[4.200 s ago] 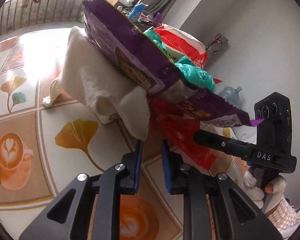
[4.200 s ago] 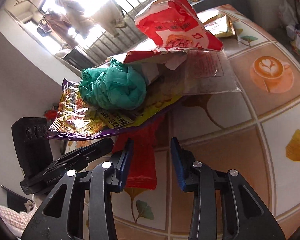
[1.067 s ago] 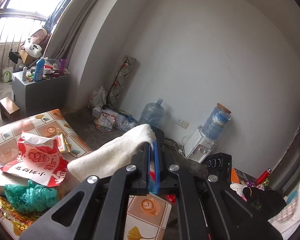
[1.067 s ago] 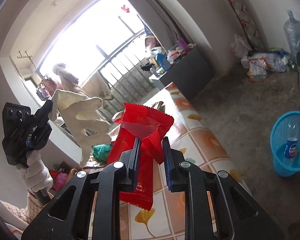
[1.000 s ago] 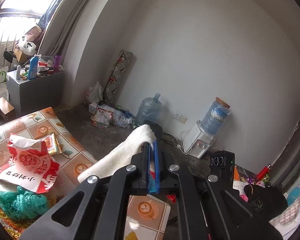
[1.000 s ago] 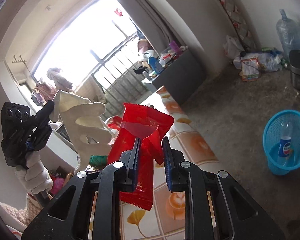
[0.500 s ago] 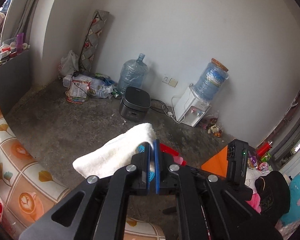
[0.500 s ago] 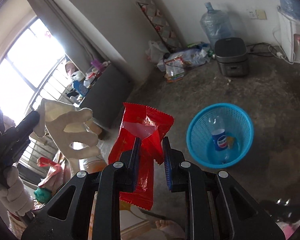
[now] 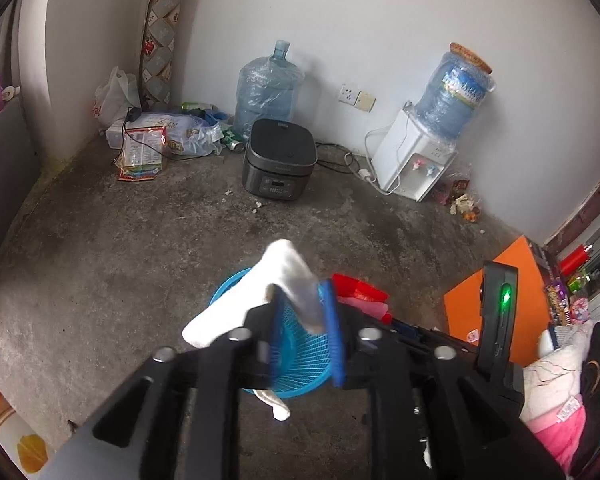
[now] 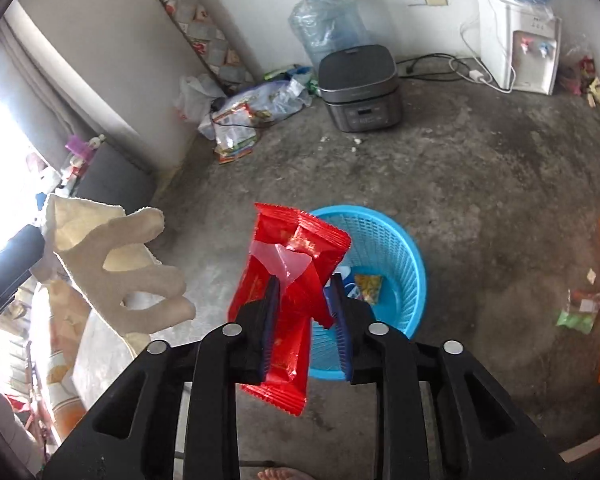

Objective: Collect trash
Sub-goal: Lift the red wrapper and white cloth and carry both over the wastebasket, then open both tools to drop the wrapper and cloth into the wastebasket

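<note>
My left gripper (image 9: 302,304) is open above the blue mesh basket (image 9: 300,376); the white glove (image 9: 256,300) lies loose between and over its fingers. The glove also shows at the left of the right wrist view (image 10: 116,268). My right gripper (image 10: 306,300) has its jaws parted; the red snack wrapper (image 10: 292,276) hangs slack between them, over the near rim of the blue basket (image 10: 388,248). A bottle and a yellow wrapper (image 10: 368,284) lie in the basket.
A dark rice cooker (image 9: 278,160), a water jug (image 9: 266,88) and a white water dispenser (image 9: 416,160) stand by the far wall. Bags and packets (image 9: 156,140) lie in the left corner. A green packet (image 10: 578,312) lies on the concrete floor. An orange board (image 9: 496,292) is at the right.
Both grippers swung from the tiled table to above the blue basket. Both jaws have opened; the glove and the red wrapper sit loose in them.
</note>
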A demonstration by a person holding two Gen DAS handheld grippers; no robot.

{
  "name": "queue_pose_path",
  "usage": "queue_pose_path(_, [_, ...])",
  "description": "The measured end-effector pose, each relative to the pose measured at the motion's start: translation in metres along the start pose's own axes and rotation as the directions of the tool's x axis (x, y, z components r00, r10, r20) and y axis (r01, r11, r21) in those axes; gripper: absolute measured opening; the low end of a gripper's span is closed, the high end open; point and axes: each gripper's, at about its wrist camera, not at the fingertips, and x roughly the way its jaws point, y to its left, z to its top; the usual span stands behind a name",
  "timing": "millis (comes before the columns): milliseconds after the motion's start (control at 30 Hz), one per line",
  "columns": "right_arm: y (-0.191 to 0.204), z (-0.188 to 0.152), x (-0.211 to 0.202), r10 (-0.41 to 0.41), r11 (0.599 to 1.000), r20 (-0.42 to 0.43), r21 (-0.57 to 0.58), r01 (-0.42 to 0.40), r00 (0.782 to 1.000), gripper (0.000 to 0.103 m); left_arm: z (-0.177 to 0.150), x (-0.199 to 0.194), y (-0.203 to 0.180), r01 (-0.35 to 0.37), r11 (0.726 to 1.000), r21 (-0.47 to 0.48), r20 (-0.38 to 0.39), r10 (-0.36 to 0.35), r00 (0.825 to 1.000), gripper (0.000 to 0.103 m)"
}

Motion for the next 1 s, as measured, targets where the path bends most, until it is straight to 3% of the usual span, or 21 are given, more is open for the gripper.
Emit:
queue_pose_path(33, [-0.003,0.002,0.01,-0.014,1.0,-0.013,0.002,0.014,1.0,0.05,-0.001,0.013,0.005,-0.046,0.999,-0.016,-0.006,0.046,0.999,0.055])
queue_pose_path(67, [-0.007,0.001,0.022,-0.027,1.0,-0.033,-0.001,0.027,0.999,0.058,-0.002,0.023,0.01,-0.067,0.997,-0.038,-0.008,0.067,0.998,0.055])
queue_pose_path(200, [-0.013,-0.009,0.04,-0.063,0.998,-0.1,-0.018,0.061,0.993,0.058,-0.006,0.03,0.033,-0.055,0.988,-0.142,-0.012,0.054,0.998,0.055])
queue_pose_path(400, [-0.004,-0.015,0.02,0.011,0.999,-0.048,-0.047,-0.013,0.999,0.058,-0.006,-0.014,0.033,-0.022,0.994,-0.109,0.089,0.032,0.995,0.055])
queue_pose_path(600, [0.019,-0.008,-0.025,0.079,0.993,0.087,-0.094,-0.071,0.993,0.058,-0.011,-0.079,0.031,-0.019,0.995,-0.102,0.172,0.036,0.984,0.055])
queue_pose_path(700, [0.047,-0.011,-0.06,0.118,0.979,0.18,-0.188,-0.083,0.977,0.068,-0.02,-0.123,0.033,-0.023,0.995,-0.1,0.213,0.044,0.976,0.058])
queue_pose_path(833, [0.082,-0.02,-0.1,0.193,0.949,0.286,-0.299,-0.104,0.939,0.093,-0.036,-0.181,0.04,-0.033,0.993,-0.112,0.218,0.057,0.974,0.058])
queue_pose_path(1000, [0.12,-0.034,-0.138,0.316,0.899,0.322,-0.402,-0.174,0.892,0.095,-0.067,-0.263,0.055,-0.097,0.988,-0.123,0.276,0.128,0.953,0.059])
